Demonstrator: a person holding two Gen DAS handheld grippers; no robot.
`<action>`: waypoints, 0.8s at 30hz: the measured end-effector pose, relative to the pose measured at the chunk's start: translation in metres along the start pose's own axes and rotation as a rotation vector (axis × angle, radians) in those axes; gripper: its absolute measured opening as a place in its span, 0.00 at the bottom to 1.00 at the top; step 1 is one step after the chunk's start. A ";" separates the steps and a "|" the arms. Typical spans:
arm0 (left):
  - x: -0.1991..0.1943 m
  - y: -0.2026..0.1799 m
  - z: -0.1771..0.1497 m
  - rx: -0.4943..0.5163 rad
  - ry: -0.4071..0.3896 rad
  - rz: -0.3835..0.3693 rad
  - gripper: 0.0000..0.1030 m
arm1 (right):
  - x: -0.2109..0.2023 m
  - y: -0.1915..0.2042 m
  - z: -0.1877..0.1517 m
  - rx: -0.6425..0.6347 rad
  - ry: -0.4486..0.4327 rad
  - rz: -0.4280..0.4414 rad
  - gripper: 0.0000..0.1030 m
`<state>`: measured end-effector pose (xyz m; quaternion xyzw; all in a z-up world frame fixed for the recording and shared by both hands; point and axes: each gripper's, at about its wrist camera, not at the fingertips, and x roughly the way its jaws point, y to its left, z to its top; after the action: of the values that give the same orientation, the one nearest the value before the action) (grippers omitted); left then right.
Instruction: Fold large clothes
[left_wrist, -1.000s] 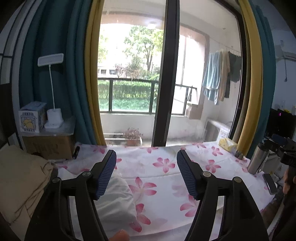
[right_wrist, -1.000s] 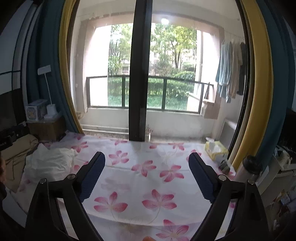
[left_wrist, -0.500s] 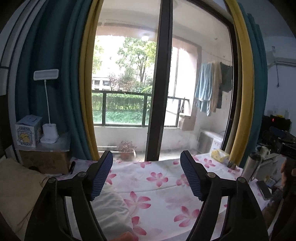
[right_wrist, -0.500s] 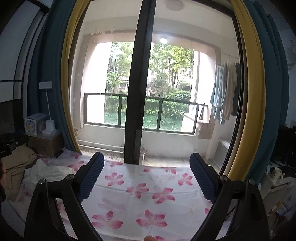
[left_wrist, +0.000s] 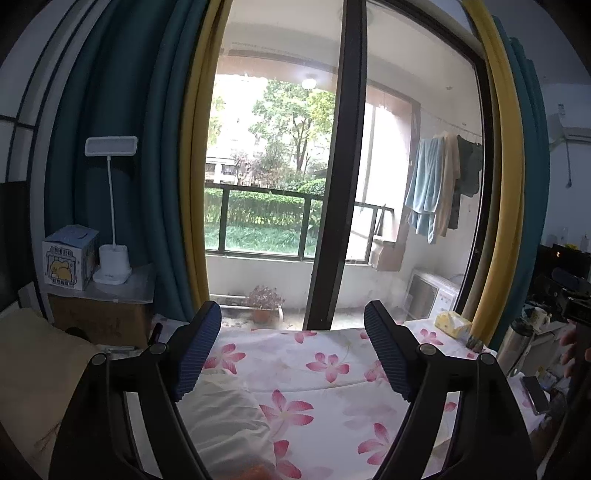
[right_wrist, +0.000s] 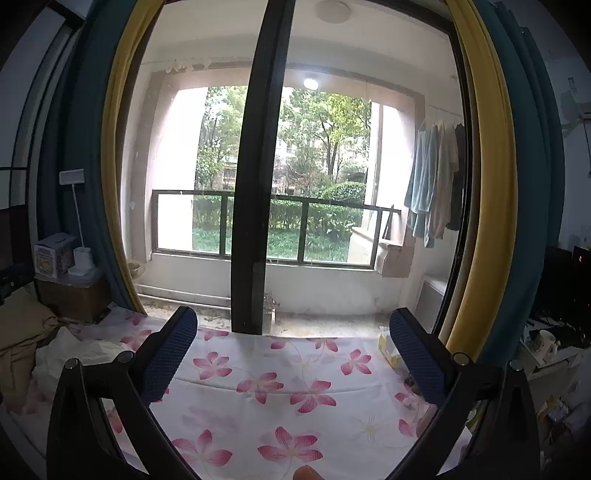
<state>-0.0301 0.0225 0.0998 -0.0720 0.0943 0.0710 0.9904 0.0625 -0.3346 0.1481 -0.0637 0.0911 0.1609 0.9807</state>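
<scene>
Behind the flower-printed white bed sheet (right_wrist: 280, 387) stands a tall glass balcony door with a black frame (left_wrist: 332, 221), and both of your tools are aimed more at that door than at the bed.

Your task's thing, the crumpled white garment (left_wrist: 229, 417), lies low and to the left on the sheet. In the left view it sits just under and behind the left finger of the left gripper (left_wrist: 293, 354); in the right view the same white heap (right_wrist: 70, 354) shows off beyond the left finger of the right gripper (right_wrist: 295, 358), near the tan bedding (right_wrist: 22, 339). So the cloth lies down and leftward from both tools, and your left hand is clearly the nearer one. Its long axis cannot be read — it is bunched, not spread.

Both tools are spread wide with nothing between the blue pads (left_wrist: 197, 354). Neither touches the cloth.

Against the picture a second ago, both cameras have tilted upward: more of the door and ceiling light shows, less of the sheet, and the garment has slid toward the bottom edge. Half a second ago the tilt was already close to this.

Whichever stage this is, the garment now lies unfolded in a heap — reaching it would mean dipping left and down.
</scene>
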 end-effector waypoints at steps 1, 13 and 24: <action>0.000 0.000 0.000 -0.001 0.002 0.001 0.80 | 0.002 -0.002 -0.001 0.002 0.006 -0.001 1.00; 0.003 -0.003 -0.002 -0.001 0.015 0.001 0.80 | 0.010 -0.010 -0.005 0.010 0.034 -0.006 1.00; 0.005 -0.001 -0.005 -0.001 0.018 0.011 0.80 | 0.011 -0.011 -0.004 0.009 0.036 -0.005 1.00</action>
<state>-0.0262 0.0214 0.0945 -0.0726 0.1035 0.0757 0.9891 0.0758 -0.3418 0.1427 -0.0623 0.1092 0.1567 0.9796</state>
